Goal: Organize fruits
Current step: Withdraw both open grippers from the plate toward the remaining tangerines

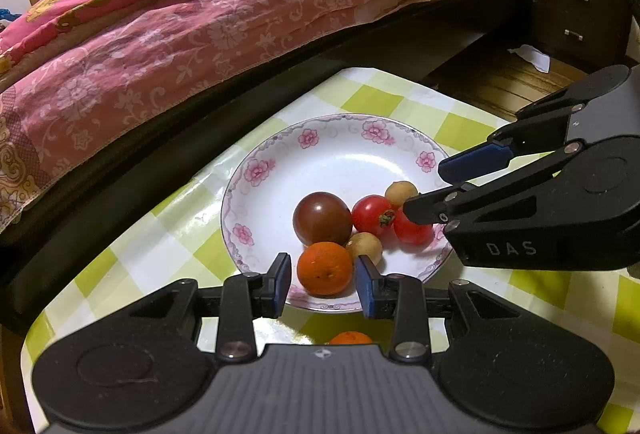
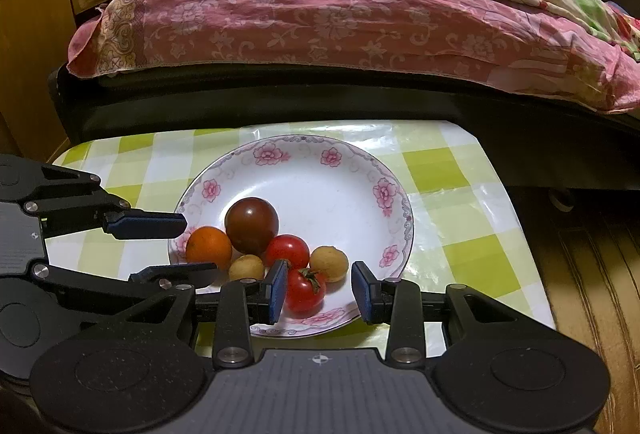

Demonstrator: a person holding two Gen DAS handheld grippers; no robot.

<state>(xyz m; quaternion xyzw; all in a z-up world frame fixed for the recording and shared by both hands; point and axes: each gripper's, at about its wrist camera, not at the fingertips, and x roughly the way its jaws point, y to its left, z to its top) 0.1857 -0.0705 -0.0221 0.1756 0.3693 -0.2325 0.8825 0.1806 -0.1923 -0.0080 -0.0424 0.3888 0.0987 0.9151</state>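
A white floral plate (image 1: pixel 340 153) (image 2: pixel 320 177) holds an orange (image 1: pixel 325 268) (image 2: pixel 209 244), a dark brown-red tomato (image 1: pixel 322 218) (image 2: pixel 251 225), two red tomatoes (image 1: pixel 372 214) (image 2: pixel 304 292) and two small tan fruits (image 1: pixel 400 192) (image 2: pixel 329 263). My left gripper (image 1: pixel 324 284) (image 2: pixel 192 246) is open with its fingers on either side of the orange, apart from it. My right gripper (image 2: pixel 320 292) (image 1: pixel 424 189) is open around the near red tomato; the left pad is at the tomato's side.
The plate sits on a green-and-white checked tablecloth (image 1: pixel 160 234) (image 2: pixel 460 201). A bed with a pink floral blanket (image 1: pixel 180 25) (image 2: pixel 320 13) runs along the table's far edge. A dark drawer cabinet (image 1: pixel 576 13) stands on the wooden floor (image 2: pixel 592 274).
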